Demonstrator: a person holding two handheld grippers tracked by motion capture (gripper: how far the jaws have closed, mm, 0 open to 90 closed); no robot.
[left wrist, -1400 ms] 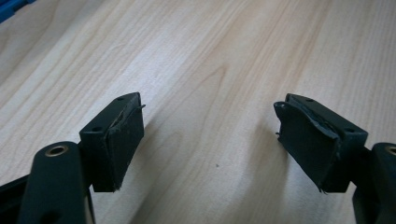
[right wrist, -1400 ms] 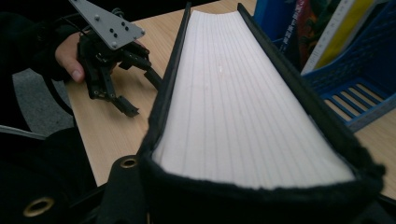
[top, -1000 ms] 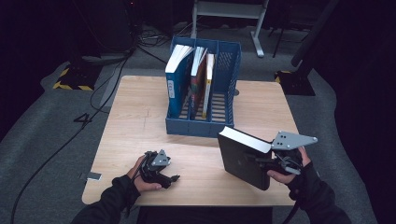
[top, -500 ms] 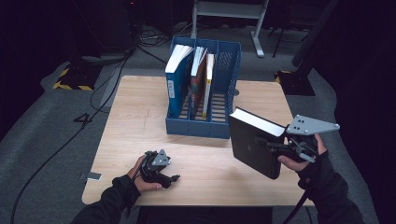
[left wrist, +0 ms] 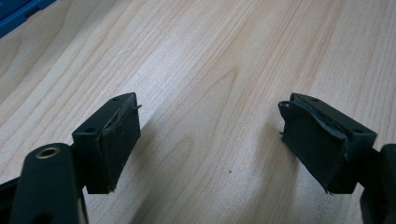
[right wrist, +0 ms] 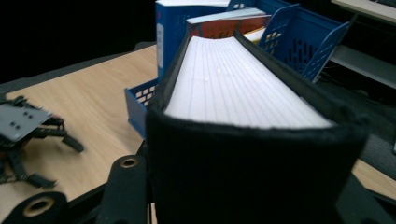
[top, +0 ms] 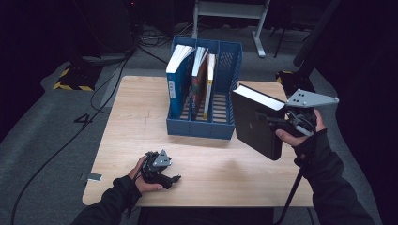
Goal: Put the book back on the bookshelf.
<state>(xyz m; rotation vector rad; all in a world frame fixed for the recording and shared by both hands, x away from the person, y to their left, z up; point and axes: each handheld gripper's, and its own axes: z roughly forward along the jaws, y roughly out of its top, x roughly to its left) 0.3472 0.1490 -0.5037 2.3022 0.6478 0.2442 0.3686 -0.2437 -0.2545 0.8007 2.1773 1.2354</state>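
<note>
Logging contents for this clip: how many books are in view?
4. Three stand in the blue rack: a blue book, a red-brown one, a pale one. The fourth, a black book, is clamped in the right gripper above the table; others may hide behind.

High view looks down on the desk (top: 141, 117) from six o'clock; both gripper views sit close, sharing the rack (top: 225, 129).

place: lab or studio | cues: dark room, floor cables (top: 101, 89), hazard-taped base (top: 75, 79), metal stand (top: 232, 9)
</note>
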